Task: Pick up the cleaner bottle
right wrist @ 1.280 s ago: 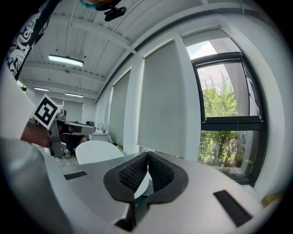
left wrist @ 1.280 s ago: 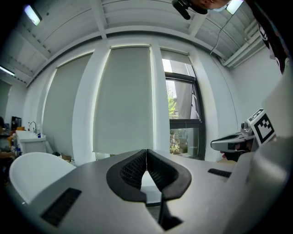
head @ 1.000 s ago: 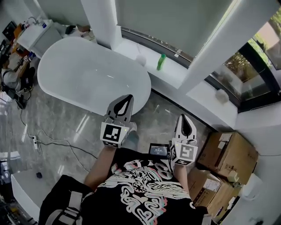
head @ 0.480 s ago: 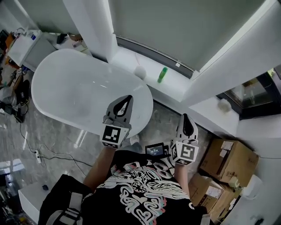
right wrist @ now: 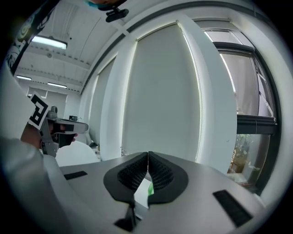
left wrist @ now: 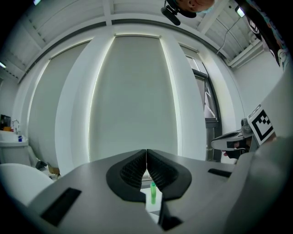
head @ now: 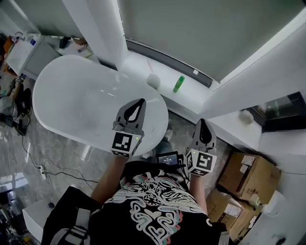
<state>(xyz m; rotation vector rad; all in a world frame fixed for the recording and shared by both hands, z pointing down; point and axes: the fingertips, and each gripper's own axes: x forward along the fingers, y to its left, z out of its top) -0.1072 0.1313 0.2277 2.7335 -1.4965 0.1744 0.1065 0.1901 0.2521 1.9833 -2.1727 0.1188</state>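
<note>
One white round thing (head: 153, 80) near the green cleaner bottle (head: 178, 83) — bathtub (head: 81, 100) alongside

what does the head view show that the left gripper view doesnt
Only the head view: the cardboard boxes, the marble floor with its cables, and the person's black printed shirt. Only the left gripper view: the ceiling and the left tool's jaws meeting edge to edge, nothing between them. Both: the green cleaner bottle standing on the white window ledge, the right tool and the grey blind.
</note>
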